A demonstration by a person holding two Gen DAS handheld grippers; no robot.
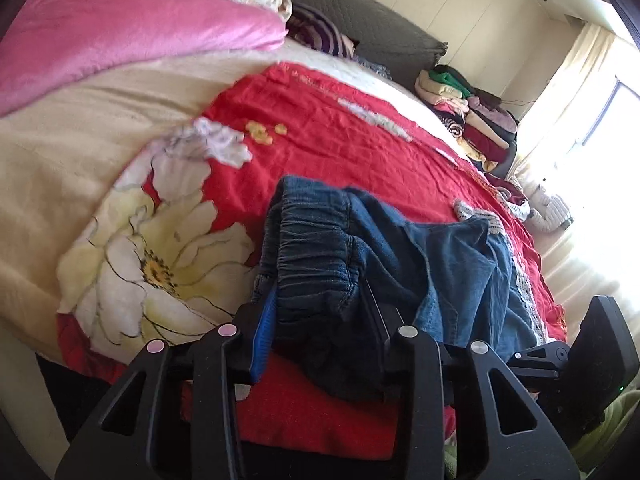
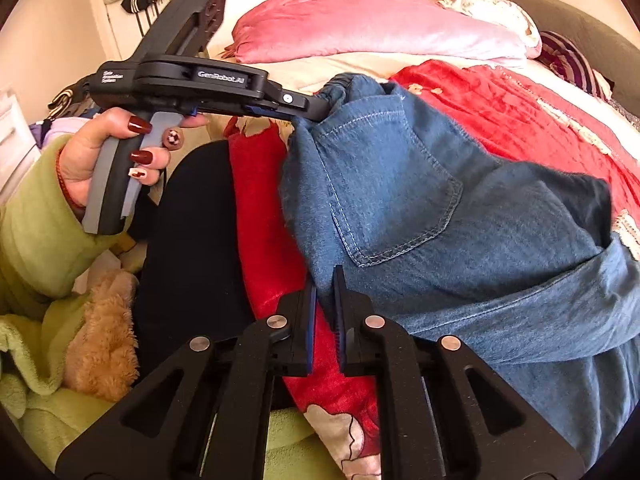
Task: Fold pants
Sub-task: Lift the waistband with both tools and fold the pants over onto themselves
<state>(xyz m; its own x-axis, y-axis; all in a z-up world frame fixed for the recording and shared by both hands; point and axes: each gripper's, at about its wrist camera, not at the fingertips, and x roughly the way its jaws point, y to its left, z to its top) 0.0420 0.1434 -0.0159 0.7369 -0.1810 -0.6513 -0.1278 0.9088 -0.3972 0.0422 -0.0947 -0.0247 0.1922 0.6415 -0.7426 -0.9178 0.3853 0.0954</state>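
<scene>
While our left gripper (image 1: 320,320) and right gripper (image 2: 325,312) clamp the waistband, the jeans (image 2: 420,200) trail rightward across the red quilt (image 1: 340,132); only the right wrist shows their back pocket (image 2: 396,192).

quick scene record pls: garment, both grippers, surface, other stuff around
garment: blue jeans, lifted, hanging bunched
left gripper: jaws around the elastic waistband
right gripper: jaws nearly shut on the jeans' edge, beside the back pocket
surface: red flowered bedspread
nearby: pink blanket; pile of folded clothes at far edge
</scene>
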